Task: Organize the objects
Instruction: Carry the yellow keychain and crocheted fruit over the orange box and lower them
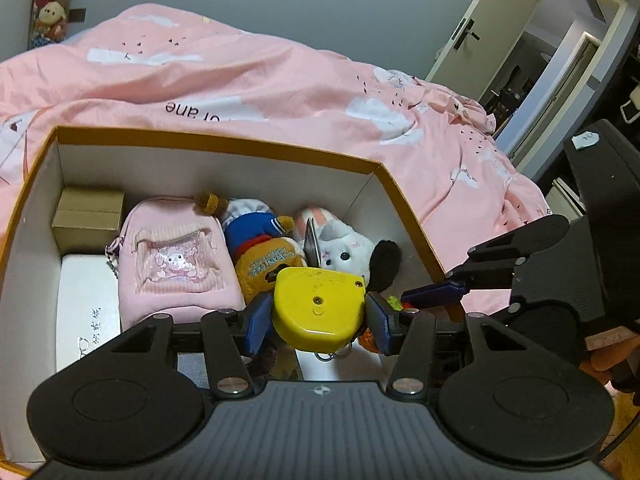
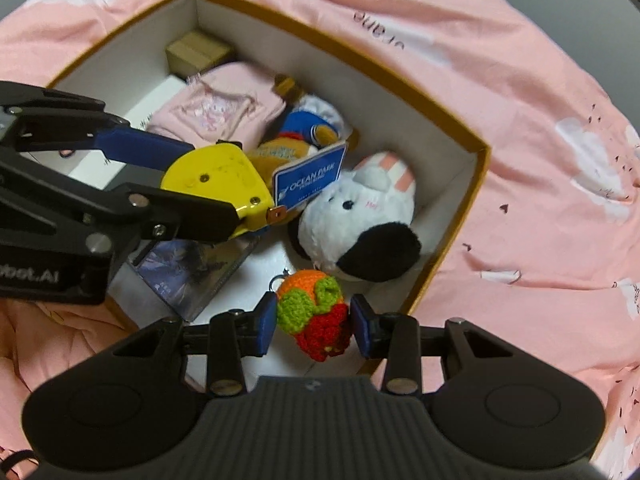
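An open cardboard box (image 1: 240, 148) (image 2: 448, 116) lies on a pink bed cover. My left gripper (image 1: 318, 316) is shut on a yellow tape measure (image 1: 320, 306) (image 2: 216, 178), held over the box's near right part. My right gripper (image 2: 314, 324) is shut on a crocheted orange, green and red keychain toy (image 2: 316, 312), also over the box near its right corner. In the left wrist view the right gripper's blue pad (image 1: 436, 294) shows at the right, beside a sliver of the crocheted toy (image 1: 394, 302).
Inside the box lie a small brown carton (image 1: 88, 220), a white flat box (image 1: 88, 312), a pink pouch (image 1: 176, 260), a bear plush with a blue tag (image 2: 310, 180), a white plush with a black ear (image 2: 356, 216) and a dark card (image 2: 188, 272). The pink bed cover (image 1: 280, 92) surrounds it; a door (image 1: 492, 28) stands behind.
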A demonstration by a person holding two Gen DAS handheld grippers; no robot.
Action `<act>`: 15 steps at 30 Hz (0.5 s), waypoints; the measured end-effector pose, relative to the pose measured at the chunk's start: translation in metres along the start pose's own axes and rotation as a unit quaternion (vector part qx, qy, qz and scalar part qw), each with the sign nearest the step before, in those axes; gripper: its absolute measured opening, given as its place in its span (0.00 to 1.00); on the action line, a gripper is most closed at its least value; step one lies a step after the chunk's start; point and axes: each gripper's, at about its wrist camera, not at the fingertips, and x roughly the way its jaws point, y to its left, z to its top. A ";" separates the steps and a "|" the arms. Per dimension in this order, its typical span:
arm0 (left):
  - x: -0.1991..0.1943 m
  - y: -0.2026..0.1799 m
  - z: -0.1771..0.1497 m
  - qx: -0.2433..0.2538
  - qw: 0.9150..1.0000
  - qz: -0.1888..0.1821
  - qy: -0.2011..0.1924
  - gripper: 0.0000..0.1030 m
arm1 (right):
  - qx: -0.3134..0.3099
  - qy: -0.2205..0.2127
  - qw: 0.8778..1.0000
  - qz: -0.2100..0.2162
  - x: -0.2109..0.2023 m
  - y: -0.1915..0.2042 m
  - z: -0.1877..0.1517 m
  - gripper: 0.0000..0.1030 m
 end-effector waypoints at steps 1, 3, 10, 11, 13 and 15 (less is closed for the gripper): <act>0.001 0.001 0.000 -0.001 1.000 -0.001 0.003 0.57 | -0.007 0.004 1.000 -0.003 0.001 0.002 0.001 0.41; 0.004 0.003 0.001 -0.004 1.000 -0.003 0.011 0.57 | -0.015 0.013 1.000 -0.003 0.003 0.004 0.004 0.41; 0.008 0.012 0.002 -0.018 0.999 -0.008 0.032 0.57 | -0.041 0.039 0.998 -0.001 0.007 0.010 0.006 0.40; 0.008 0.013 0.003 -0.019 0.999 -0.009 0.034 0.57 | -0.040 0.038 0.998 -0.001 0.006 0.010 0.006 0.40; 0.008 0.014 0.003 -0.022 0.999 -0.012 0.038 0.57 | -0.041 0.036 0.999 0.001 0.004 0.008 0.004 0.40; 0.008 0.015 0.004 -0.027 0.999 -0.015 0.041 0.57 | -0.041 0.034 0.999 -0.001 0.000 0.007 0.003 0.41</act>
